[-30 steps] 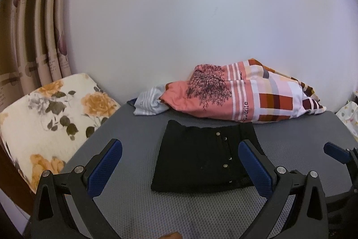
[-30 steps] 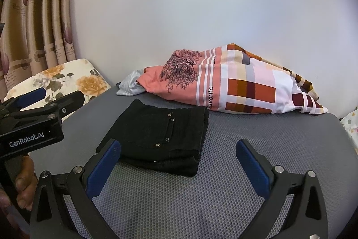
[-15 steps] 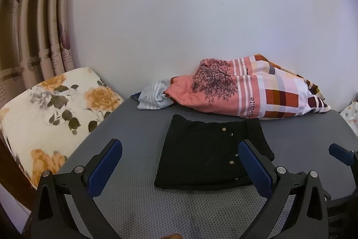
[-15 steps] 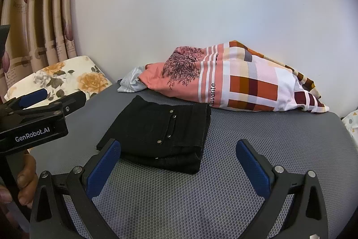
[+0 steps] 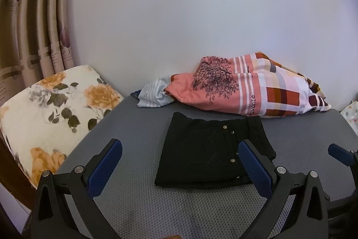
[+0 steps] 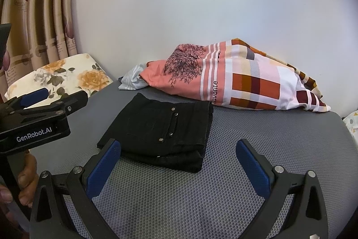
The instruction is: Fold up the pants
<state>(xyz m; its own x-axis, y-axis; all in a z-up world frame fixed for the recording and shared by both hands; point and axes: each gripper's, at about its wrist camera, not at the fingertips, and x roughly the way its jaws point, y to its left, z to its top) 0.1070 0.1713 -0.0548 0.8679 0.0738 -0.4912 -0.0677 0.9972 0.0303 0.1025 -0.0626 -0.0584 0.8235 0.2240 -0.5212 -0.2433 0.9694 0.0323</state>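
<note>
Black pants (image 5: pixel 208 153) lie folded into a compact rectangle on the grey mesh surface (image 5: pixel 134 127), metal studs facing up; they also show in the right wrist view (image 6: pixel 161 129). My left gripper (image 5: pixel 179 162) is open and empty, held back from the pants' near edge. My right gripper (image 6: pixel 179 165) is open and empty, just in front of the pants' near right corner. The left gripper's body (image 6: pixel 40 124) shows at the left of the right wrist view, held by a hand.
A pink, white and checked pillow (image 5: pixel 250 91) and a striped cloth (image 5: pixel 154 95) lie against the white wall behind the pants. A floral cushion (image 5: pixel 49 109) and curtains (image 5: pixel 33 26) stand at the left. The grey surface's edge curves at the right (image 6: pixel 342 127).
Both grippers have drawn back and risen slightly from the folded pants, which look smaller and farther away. The pants have not moved. Both stay open.
</note>
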